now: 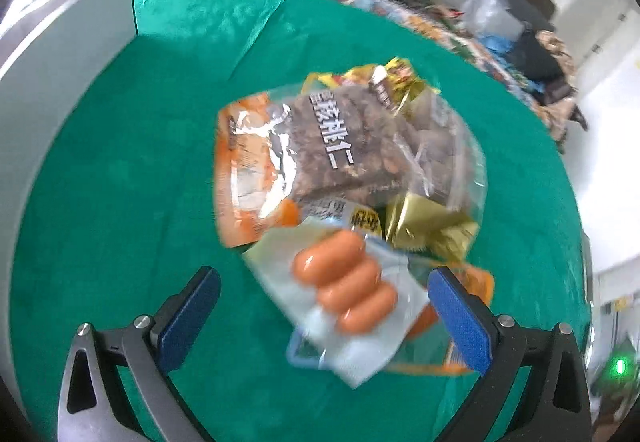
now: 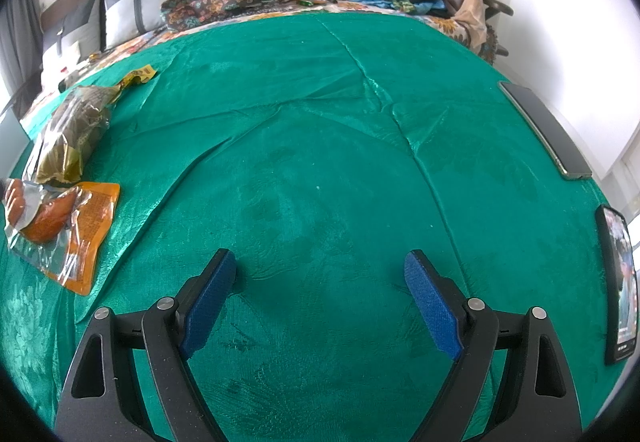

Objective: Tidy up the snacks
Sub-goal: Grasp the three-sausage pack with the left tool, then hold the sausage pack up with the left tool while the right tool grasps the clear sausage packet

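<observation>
Snacks [image 1: 344, 170] lie piled on the green cloth [image 1: 120, 182], the sausage packet [image 1: 346, 288] nearest the left gripper [image 1: 324, 318], whose fingers spread wide, grasping nothing. The right gripper [image 2: 320, 298] gapes over bare cloth.

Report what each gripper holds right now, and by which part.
Nothing is held. The left gripper is open above the sausage pack, fingers clear of it. The right gripper is open over bare green cloth.
</observation>
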A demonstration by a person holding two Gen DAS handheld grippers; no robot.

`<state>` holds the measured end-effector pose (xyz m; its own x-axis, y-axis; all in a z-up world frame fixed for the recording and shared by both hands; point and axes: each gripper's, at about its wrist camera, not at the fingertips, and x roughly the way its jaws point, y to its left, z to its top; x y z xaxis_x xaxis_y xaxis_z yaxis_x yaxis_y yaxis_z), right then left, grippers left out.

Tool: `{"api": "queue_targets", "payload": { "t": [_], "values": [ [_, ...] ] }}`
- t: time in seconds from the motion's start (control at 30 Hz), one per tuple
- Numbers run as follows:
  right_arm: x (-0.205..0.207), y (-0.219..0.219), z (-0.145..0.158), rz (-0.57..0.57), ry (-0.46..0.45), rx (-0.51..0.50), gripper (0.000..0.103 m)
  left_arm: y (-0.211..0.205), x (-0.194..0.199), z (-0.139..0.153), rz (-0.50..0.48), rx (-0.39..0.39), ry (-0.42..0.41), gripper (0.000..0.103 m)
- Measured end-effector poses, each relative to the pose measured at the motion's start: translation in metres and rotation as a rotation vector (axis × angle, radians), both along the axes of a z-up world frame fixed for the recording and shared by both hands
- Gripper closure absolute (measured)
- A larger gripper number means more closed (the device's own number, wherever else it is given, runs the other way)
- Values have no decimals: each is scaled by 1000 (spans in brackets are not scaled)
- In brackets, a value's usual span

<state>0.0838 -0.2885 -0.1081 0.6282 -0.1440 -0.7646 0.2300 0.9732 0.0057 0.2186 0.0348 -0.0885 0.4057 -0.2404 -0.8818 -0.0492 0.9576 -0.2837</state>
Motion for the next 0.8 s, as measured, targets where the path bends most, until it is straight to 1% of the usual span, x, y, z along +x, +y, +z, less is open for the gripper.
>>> {"api": "queue_targets", "payload": {
  "t": [0.03,0.07,0.1,0.13,0.17,0.2,0.23,0.27,0.37,0.5,0.67,0.8],
  "values": [
    [0,0,0,0,0,0,14,-2,2,-5,8,3,12,31],
    [0,0,0,0,0,1,14,-3,2,-8,15,-11,17,46],
    [0,0,0,0,0,1,14,1,-3,-7,36,-50,-7,62],
    [0,0,0,0,0,0,14,6,-10,-4,51,-78,-22,71],
    [0,0,0,0,0,1,14,9,-14,-2,49,-78,-37,76],
    [1,0,0,0,0,1,14,15,-21,2,42,-72,-59,78],
    [0,0,-1,0,0,1,14,21,-27,6,38,-60,-77,84],
    [0,0,-1,0,-1,1,14,29,-34,12,35,-56,-94,84],
    [0,0,0,0,-1,1,14,61,-56,24,38,-94,-116,85],
    [1,0,0,0,-1,1,14,92,-83,24,56,-142,-126,85],
    [0,0,0,1,-1,2,14,110,-130,16,48,-123,-161,85],
    [1,0,-1,-3,1,-3,14,109,-150,9,14,-98,-175,85]
  ]
}}
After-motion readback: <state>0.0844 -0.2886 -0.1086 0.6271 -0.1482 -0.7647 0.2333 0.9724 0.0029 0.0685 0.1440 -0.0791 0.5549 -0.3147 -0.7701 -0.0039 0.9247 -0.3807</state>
